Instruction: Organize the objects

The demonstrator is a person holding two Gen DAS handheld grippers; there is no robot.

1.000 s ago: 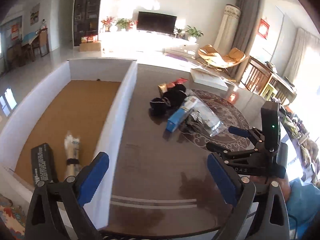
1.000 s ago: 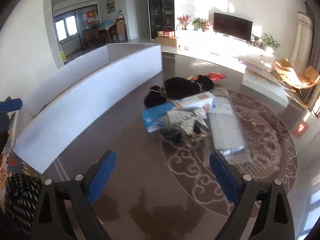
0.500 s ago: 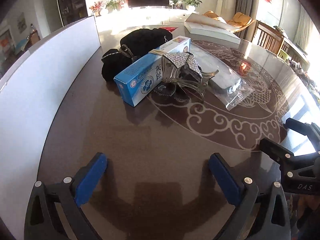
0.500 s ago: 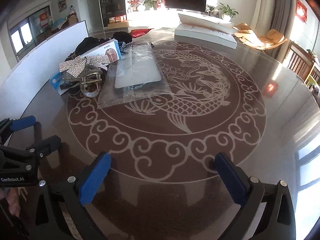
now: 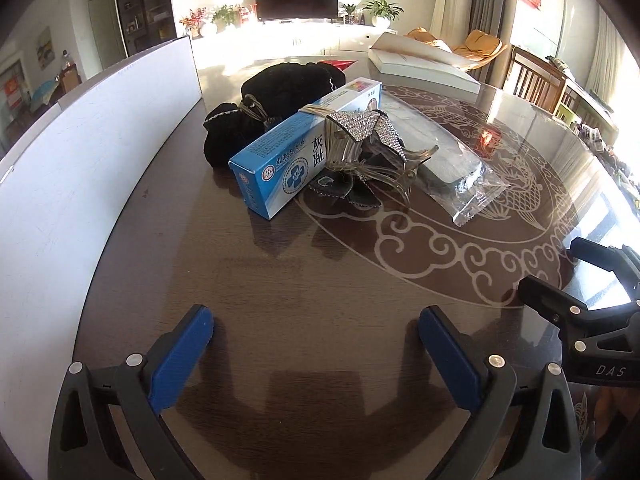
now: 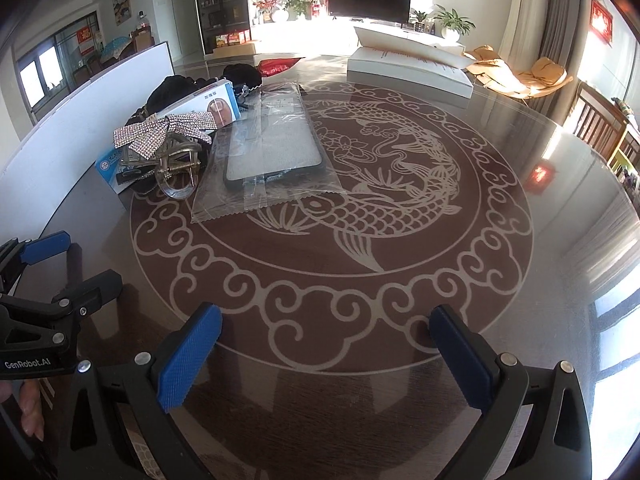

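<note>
Two grippers hang low over a big round table of dark glossy wood with a pale fish-and-cloud pattern set into its top. Along the table's left edge stands a long white box wall, upright and curving away toward the room. At the far side lies a flat white carton, well apart from everything else.

Nearer the middle sits the pile of things to sort. Largest is a heap of black cloth, bunched against the far end of a blue and white carton that lies on its side, pointing toward the white wall. Just beside the carton lies a clear plastic bag with a dark flat case inside — it rests on the edge of the fish pattern. Leaning on the carton is a clear hair claw with a glittering rhinestone bow on top; under it lie some dark bits I cannot make out.

Both tools are empty. The left gripper has its blue pads spread wide over bare wood, short of the pile. The right gripper — its jaws have just been opening — stands equally wide over the cloud border, nothing between its pads. A person's fingers show at the left tool's handle.
</note>
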